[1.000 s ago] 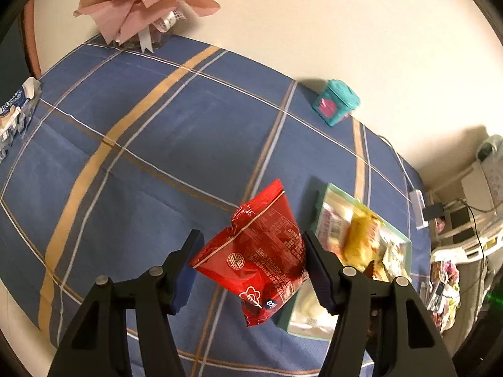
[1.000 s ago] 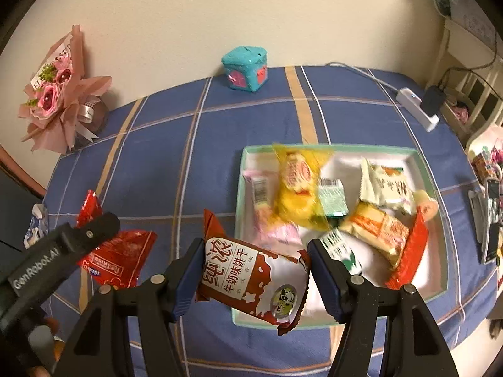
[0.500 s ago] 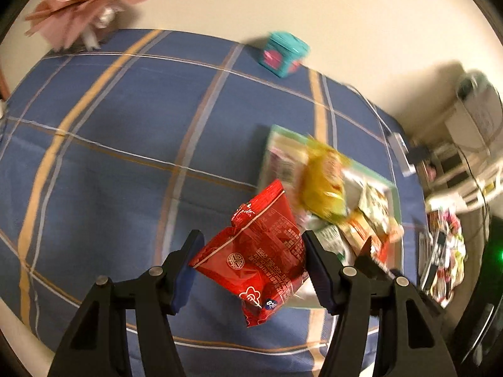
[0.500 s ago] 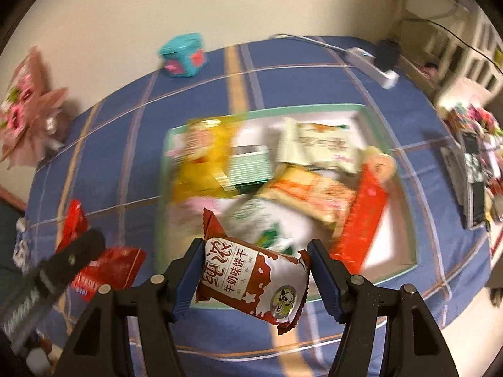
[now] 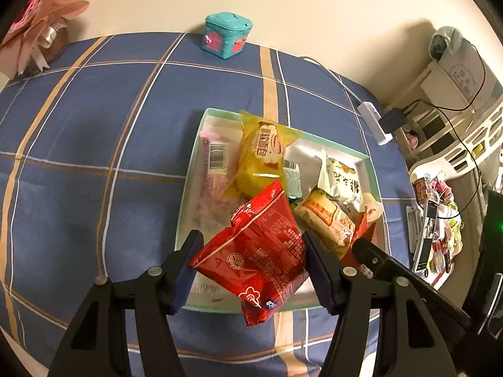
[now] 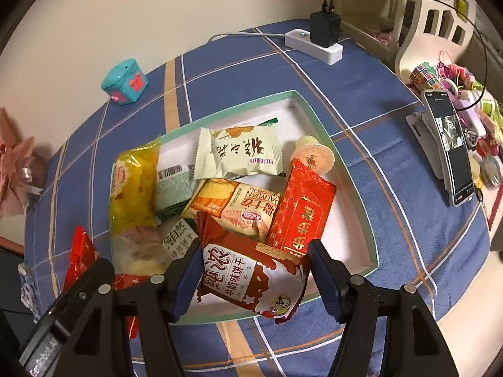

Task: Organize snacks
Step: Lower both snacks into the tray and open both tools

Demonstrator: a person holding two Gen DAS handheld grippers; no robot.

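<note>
Both grippers now over the near edge of the mint-green shallow cardboard tray (image 5: 366, 160), formerly beside it. Left gripper (image 5: 251, 270) jaws clench a crinkly red foil snack packet (image 5: 261, 260); right gripper (image 6: 251, 275) jaws clench a brown-and-white milk-biscuit packet (image 6: 248, 278). Release looks next.

Your left wrist camera looks steeply down from above the near left corner of the tray (image 5: 372, 169), facing the wall edge of the table (image 5: 78, 144). Your right wrist camera looks down over the tray's (image 6: 345, 169) near edge, equally close. Both views share the tray and the teal box (image 5: 227, 34) (image 6: 124, 81).
</note>
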